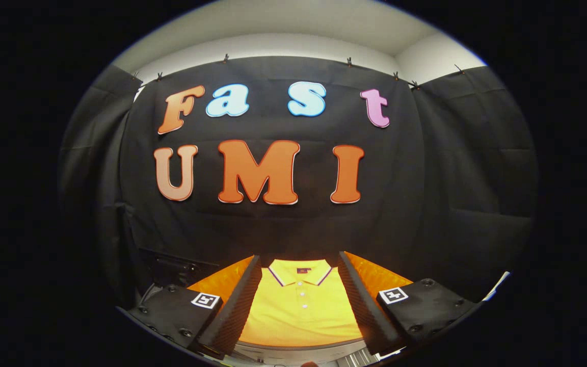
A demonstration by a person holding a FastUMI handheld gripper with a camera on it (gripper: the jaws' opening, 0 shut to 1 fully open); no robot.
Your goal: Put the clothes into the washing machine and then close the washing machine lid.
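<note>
Fingers of the gripper (298, 306) stand spread wide, released, with nothing pinched between them; a yellow polo shirt (301, 316) lies in the gap they frame, and neither ribbed inner face presses on it.

Left of the shirt, the left finger (237, 311) runs forward as a dark ribbed wedge from its mount block (174, 313), which carries a small square black-and-white marker (206, 300) on its top corner. Beyond and left of that block, against the foot of the booth's black cloth wall (273, 229), sits a dark boxy thing (174, 267); what it is cannot be told.

The shirt itself lies flat, front side up. Its collar (301, 272), trimmed with a thin dark and white stripe, sits at the far end, near the foot of the wall, and a short row of pale buttons (301, 298) runs from the collar back toward the gripper. The near end of the shirt ends at a pale grey curved rim (298, 347); whether that rim belongs to the washing machine cannot be told.

Right of the shirt, the right finger (362, 306) mirrors the left one, with its own mount block (426, 306) and a second square marker (393, 295). Past that block, a thin pale edge (497, 286) shows against the dark cloth.
</note>
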